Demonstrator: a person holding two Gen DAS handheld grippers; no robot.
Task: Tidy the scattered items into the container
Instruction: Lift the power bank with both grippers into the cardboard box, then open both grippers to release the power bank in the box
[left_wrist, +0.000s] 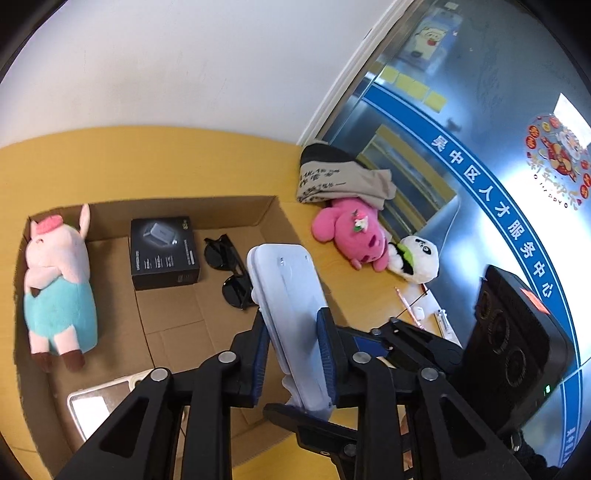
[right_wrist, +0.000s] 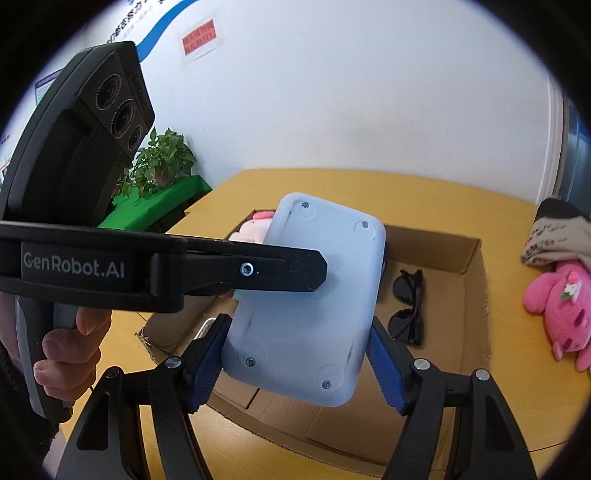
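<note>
Both grippers clamped on one pale blue flat device (right_wrist: 306, 314): left gripper (left_wrist: 295, 354) across its thin edges, right gripper (right_wrist: 299, 365) across its width. Held above open cardboard box (right_wrist: 476, 280), over sunglasses (left_wrist: 231, 273).

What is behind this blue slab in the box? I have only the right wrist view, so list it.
Observer: Behind the slab, a black carton lies flat beside the sunglasses.
Operator: Go on, past the carton.
Observer: A pig plush lies on the carton's other side, inside the box.
Operator: Now report beyond the pink plush.
Observer: A panda plush lies against it.
</note>
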